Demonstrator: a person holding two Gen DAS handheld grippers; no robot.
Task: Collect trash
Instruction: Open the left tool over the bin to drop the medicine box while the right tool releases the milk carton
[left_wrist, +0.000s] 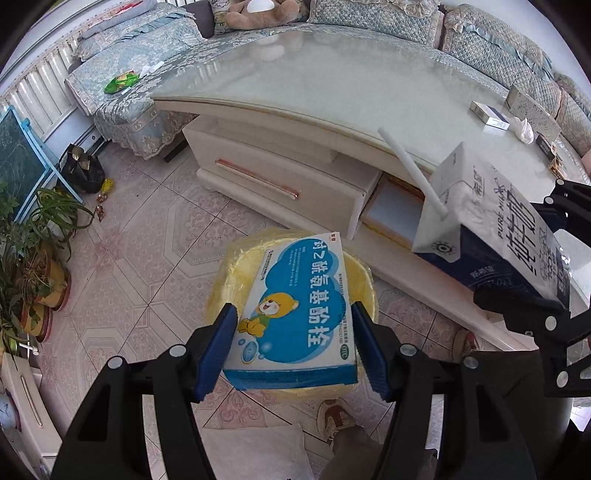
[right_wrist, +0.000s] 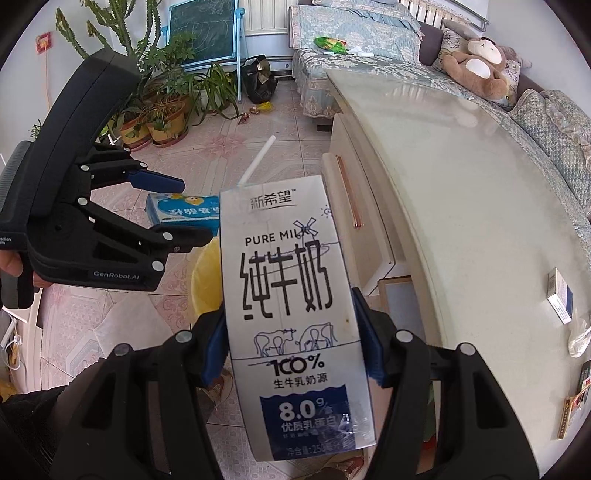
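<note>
Left fingers (left_wrist: 293, 349) clamp our medicine box (left_wrist: 295, 306) over the yellow bin (left_wrist: 364, 280); right fingers (right_wrist: 293, 347) clamp the milk carton (right_wrist: 291, 314) between them.

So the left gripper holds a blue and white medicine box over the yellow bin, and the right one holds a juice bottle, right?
Not quite. The right gripper holds a white and navy milk carton with a straw, as the right wrist view shows. The rest stands: left gripper, blue and white medicine box, yellow bin.

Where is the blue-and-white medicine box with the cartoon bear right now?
The blue-and-white medicine box is clamped in the left gripper, directly above the yellow-lined waste bin, left of the milk carton.
</note>
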